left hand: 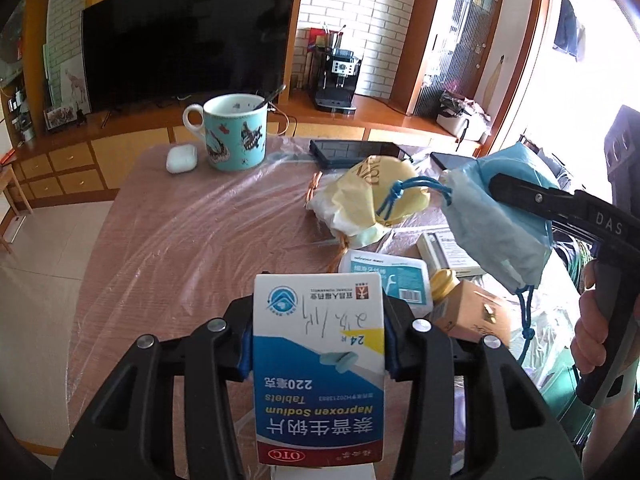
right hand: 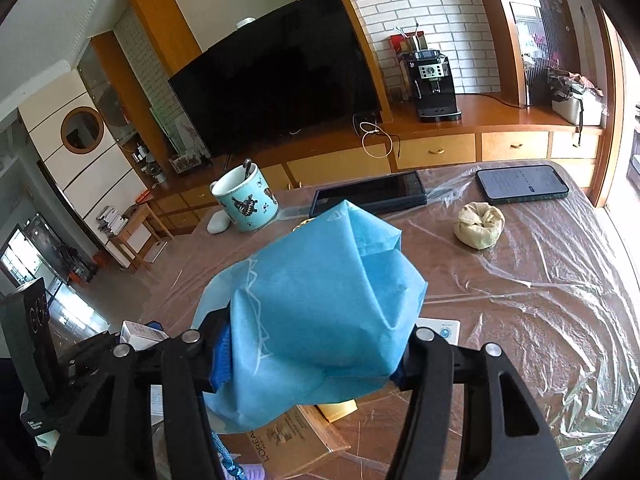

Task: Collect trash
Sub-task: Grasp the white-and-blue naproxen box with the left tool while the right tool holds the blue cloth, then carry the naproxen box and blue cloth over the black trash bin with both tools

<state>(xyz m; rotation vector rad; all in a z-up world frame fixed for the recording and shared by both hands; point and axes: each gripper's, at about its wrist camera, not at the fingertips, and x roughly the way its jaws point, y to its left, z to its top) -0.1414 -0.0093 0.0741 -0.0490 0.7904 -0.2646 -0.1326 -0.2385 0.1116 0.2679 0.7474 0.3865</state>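
Left gripper: pinching the tablet box, lifted over the desk.
Right gripper: clamped on the blue pouch, at 3 o'clock of the box.
Mug: 11 o'clock.

daylight enters from the overexposed window area at right, blown to white. glare streaks the clear crinkled plastic sheet over the table. the black television screen reads dark. both views are sharp, with strong fisheye bending and black vignetting at the corners.
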